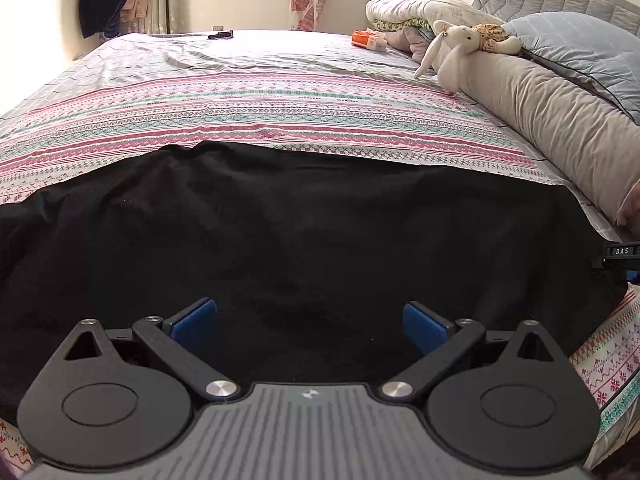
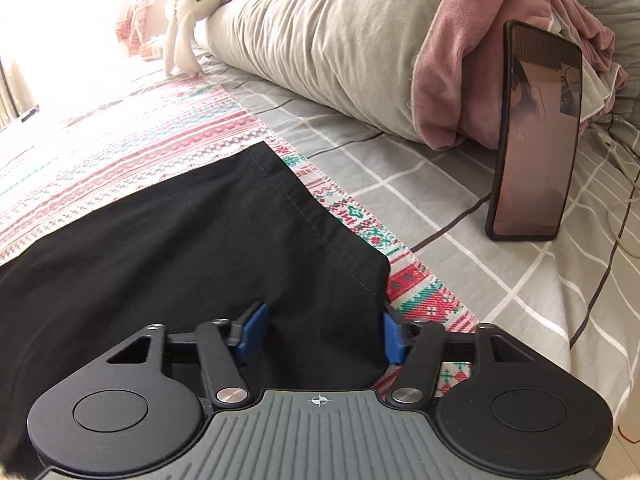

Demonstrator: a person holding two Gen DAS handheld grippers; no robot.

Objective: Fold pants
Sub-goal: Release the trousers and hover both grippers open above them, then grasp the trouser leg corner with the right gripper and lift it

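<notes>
I hold both grippers low over the black fabric pants (image 1: 304,232) spread flat on the bed's striped pink-and-teal patterned sheet (image 1: 256,108). The left gripper (image 1: 310,326) hangs released, fingers wide above the cloth. The right gripper (image 2: 320,334) straddles the hemmed corner; I cannot tell whether its fingers pinch it. Nearby, a black smartphone (image 2: 532,136) leans upright against a pink blanket (image 2: 472,48), beside a long beige bolster pillow (image 2: 320,36) and white stuffed rabbit (image 1: 456,44).

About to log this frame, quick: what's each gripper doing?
Left gripper: open, holding nothing, above the black pants.
Right gripper: fingers part-closed astride the pants' hem corner, not pressing.
</notes>
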